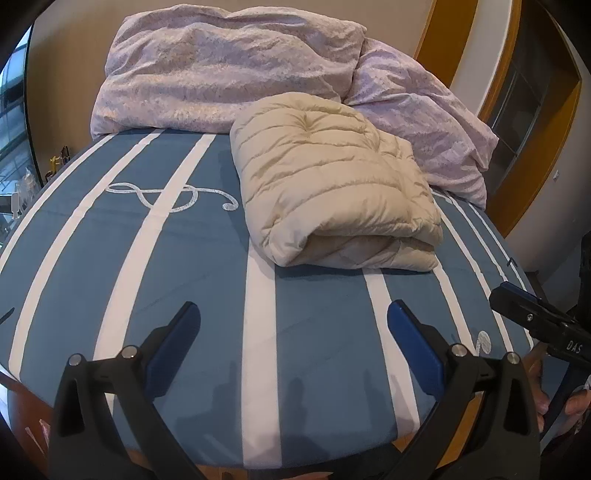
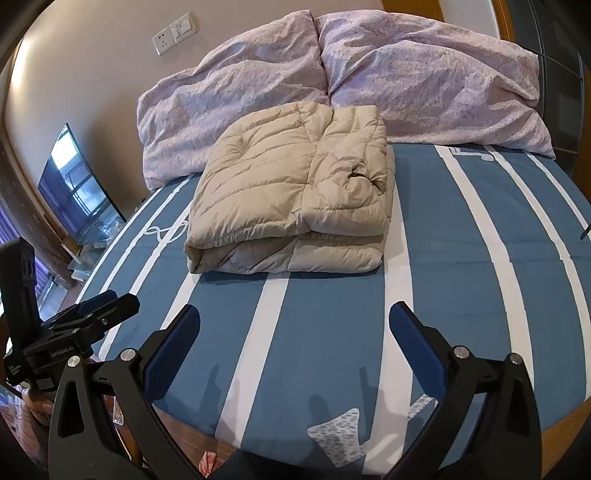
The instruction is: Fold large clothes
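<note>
Left-wrist view: both tongs (image 1: 293, 325) (image 2: 294, 325) hang released over the bed (image 1: 207, 266); folded beige jacket (image 1: 332, 184) hides its sleeves.

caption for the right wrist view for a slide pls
Folded beige puffer jacket on striped bed, right gripper jaws open.

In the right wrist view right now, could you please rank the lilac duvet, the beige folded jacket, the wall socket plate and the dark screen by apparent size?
1. lilac duvet
2. beige folded jacket
3. dark screen
4. wall socket plate
The jacket lies nearer the camera than the duvet, so its true share is flattered.
</note>
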Available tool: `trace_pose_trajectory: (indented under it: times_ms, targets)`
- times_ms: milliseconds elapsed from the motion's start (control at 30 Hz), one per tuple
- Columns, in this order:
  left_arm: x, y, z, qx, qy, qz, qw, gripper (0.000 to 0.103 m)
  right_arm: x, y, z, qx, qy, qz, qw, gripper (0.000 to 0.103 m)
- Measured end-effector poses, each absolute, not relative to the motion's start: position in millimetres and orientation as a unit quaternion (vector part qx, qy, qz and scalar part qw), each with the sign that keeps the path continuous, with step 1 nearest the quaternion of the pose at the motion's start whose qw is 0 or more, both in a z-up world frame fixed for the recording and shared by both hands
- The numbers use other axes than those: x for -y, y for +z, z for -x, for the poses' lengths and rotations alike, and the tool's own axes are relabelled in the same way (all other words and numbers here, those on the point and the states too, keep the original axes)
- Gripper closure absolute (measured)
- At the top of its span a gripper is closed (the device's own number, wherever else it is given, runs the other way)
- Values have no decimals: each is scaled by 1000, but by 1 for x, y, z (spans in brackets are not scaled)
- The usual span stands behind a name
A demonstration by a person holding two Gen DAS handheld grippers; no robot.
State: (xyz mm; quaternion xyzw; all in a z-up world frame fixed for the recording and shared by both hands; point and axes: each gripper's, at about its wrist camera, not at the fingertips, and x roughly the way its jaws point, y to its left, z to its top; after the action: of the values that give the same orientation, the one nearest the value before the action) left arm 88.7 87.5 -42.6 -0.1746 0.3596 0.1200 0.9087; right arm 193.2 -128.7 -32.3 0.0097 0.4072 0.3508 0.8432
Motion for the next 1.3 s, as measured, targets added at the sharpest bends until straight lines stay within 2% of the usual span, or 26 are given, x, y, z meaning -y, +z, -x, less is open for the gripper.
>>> trace_pose_trajectory:
  times_ms: [1300]
  targets:
    - [-62,-15,-79,-357,103,178,911,2,134,-12,-173,-400,369,-18,839,1]
